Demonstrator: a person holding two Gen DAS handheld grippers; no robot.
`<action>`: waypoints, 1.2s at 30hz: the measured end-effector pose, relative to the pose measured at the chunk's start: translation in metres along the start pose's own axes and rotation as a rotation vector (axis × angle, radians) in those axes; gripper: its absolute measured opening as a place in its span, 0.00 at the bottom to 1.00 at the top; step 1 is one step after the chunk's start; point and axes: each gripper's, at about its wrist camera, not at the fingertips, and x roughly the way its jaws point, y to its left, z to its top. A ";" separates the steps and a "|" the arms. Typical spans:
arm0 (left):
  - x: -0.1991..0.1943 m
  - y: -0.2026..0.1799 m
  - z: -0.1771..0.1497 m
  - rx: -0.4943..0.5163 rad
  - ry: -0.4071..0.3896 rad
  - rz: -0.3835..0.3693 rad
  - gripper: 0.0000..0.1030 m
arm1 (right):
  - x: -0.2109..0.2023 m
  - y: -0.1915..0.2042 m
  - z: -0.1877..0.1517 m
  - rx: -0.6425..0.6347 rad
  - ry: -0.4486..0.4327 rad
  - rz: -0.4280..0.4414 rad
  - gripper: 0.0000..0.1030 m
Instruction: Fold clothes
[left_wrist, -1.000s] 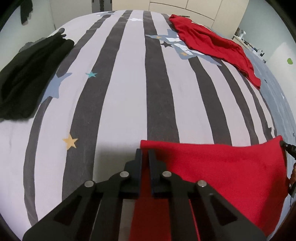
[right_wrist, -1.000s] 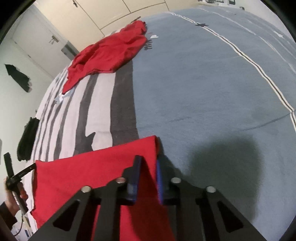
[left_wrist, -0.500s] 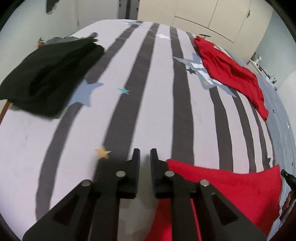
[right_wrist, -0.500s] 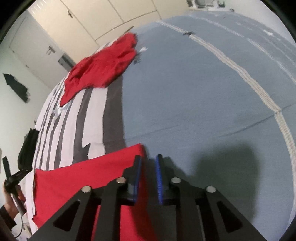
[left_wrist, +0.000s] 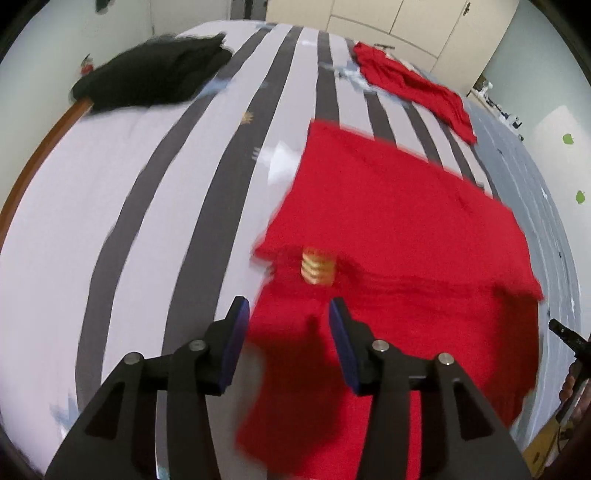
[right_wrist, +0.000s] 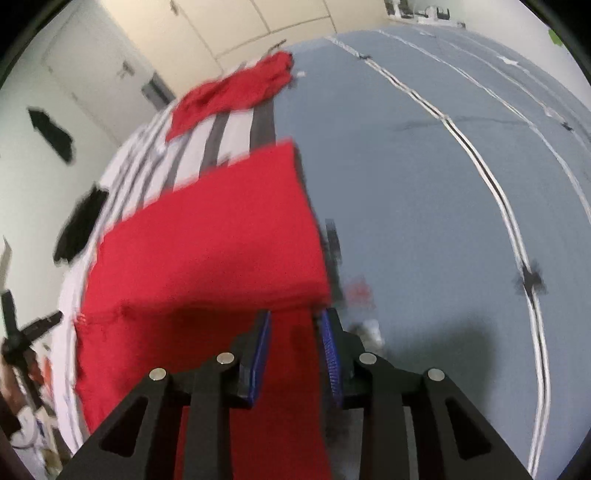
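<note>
Both tools stood parted over the folded red garment (left_wrist: 399, 229) on the striped bed (left_wrist: 129, 206).
The left view alone showed its gold emblem (left_wrist: 317, 269). The left tool (left_wrist: 288, 325) and right tool (right_wrist: 295, 339) had just been opening, gripping nothing, cloth lying below their jaws.
</note>
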 end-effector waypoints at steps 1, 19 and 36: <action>-0.003 0.003 -0.016 -0.003 0.015 0.012 0.42 | -0.006 0.000 -0.016 -0.001 0.014 -0.001 0.26; 0.029 0.012 -0.089 0.056 0.089 0.078 0.43 | 0.008 -0.018 -0.110 0.089 0.090 -0.039 0.42; 0.036 0.003 -0.079 0.027 0.072 0.067 0.28 | 0.008 -0.014 -0.118 0.030 0.092 0.012 0.41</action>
